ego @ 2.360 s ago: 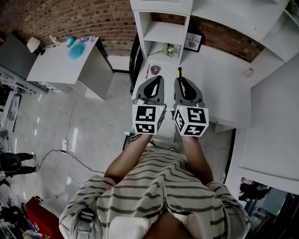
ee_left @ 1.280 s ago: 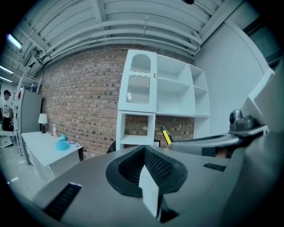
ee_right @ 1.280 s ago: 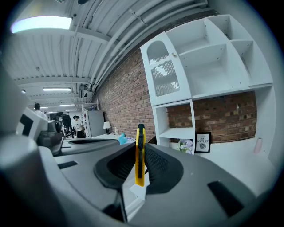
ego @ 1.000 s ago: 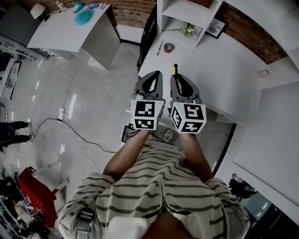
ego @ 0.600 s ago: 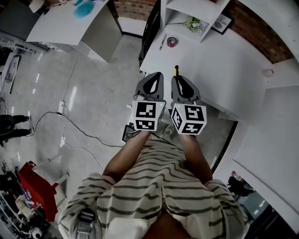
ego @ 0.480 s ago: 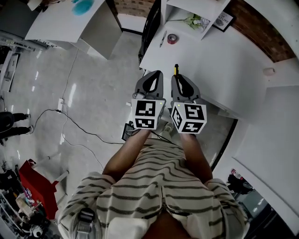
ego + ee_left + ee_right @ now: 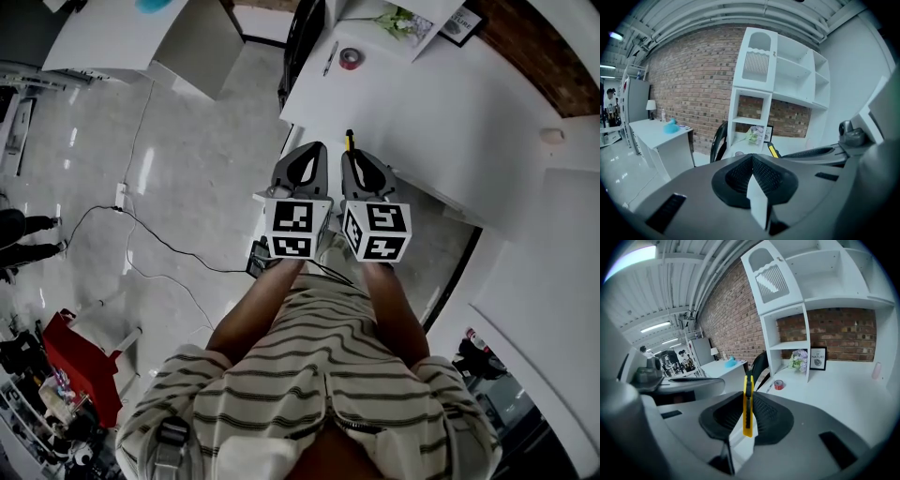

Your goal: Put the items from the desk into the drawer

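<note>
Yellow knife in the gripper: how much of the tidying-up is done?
Barely started. Done: nothing shows in a drawer, and no open drawer is in view. In hand: the right gripper grips the yellow cutter; the left gripper is shut and empty. Left: the red tape roll and the pen lie on the desk, waiting for the drawer.

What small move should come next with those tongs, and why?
Probably bring the left tongs down to the front of the desk to pull a drawer open. The right tongs are clamped on the yellow cutter, the left tongs are shut and empty, and no open drawer shows.
</note>
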Available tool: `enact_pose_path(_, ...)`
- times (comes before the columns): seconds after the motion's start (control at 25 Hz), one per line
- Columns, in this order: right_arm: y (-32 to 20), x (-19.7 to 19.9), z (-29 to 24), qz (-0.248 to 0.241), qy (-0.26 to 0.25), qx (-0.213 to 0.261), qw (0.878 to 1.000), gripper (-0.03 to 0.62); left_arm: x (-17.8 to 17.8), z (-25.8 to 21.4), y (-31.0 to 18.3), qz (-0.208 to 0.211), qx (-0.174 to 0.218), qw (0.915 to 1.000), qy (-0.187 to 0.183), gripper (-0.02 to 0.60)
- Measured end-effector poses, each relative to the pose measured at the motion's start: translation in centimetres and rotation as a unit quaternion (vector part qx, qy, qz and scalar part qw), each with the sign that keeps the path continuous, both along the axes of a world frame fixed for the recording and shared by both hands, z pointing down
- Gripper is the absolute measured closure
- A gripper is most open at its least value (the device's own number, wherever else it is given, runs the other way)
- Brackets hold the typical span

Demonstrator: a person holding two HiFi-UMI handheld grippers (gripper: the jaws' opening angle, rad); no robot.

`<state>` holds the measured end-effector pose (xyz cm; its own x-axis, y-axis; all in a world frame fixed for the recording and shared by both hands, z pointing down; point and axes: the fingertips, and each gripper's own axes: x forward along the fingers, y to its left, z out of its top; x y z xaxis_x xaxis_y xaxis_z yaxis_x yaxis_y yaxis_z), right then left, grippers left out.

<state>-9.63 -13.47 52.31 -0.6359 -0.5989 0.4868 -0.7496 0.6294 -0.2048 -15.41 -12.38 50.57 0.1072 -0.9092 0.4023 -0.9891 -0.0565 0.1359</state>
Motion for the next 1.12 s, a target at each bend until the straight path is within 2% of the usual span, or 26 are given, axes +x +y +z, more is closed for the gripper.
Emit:
enact_pose_path(0.44,0.7,-0.6,5.9,-0.013,0.036,-0.062,0.997,0.526,-0.3,4.0,0.1,-0.003,-0.04,0.9992,0.005,0.577)
enact_pose_path(0.76,0.7,0.4,10.7,-0.006,0.063,-0.109,0.992,0.525,0.0,9.1,-0.1,0.001,-0.098,0.9951,0.008,0.577)
enact_pose_path(1.12,1.1,0.8,14.4,0.009,0.067,-0.159,0.985,0.526,0.9,14.2,0.7,0.015,-0.168,0.9857,0.006,0.577)
